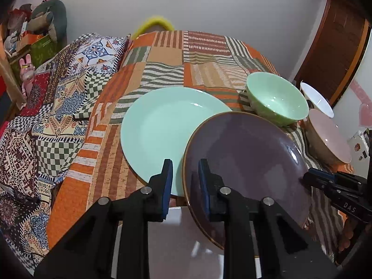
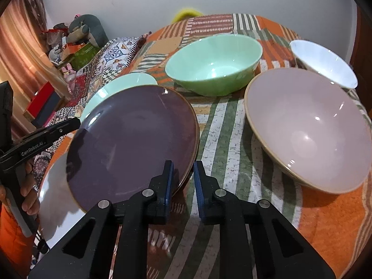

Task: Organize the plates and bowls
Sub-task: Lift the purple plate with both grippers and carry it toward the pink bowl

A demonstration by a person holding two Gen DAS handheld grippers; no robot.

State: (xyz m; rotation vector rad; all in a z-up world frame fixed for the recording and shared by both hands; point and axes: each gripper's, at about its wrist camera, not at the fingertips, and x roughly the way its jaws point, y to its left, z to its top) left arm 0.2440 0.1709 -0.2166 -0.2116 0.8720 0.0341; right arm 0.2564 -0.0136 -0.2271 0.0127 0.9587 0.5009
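Both the left gripper (image 1: 183, 174) and right gripper (image 2: 183, 174) pinch the purple plate's (image 1: 246, 160) opposite rims, jaws nearly closed; next, lift it level onto the mint plate (image 1: 158, 127).

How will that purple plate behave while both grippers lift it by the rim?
The purple plate looks like glazed ceramic, so probably rigid and fairly heavy. Its glossy surface suggests it could slip in the left gripper and right gripper. It is tilted above a white plate, so a slip might chip both.

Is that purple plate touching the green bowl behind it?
Apart. The right wrist view shows a strip of striped cloth between the purple plate and the green bowl.
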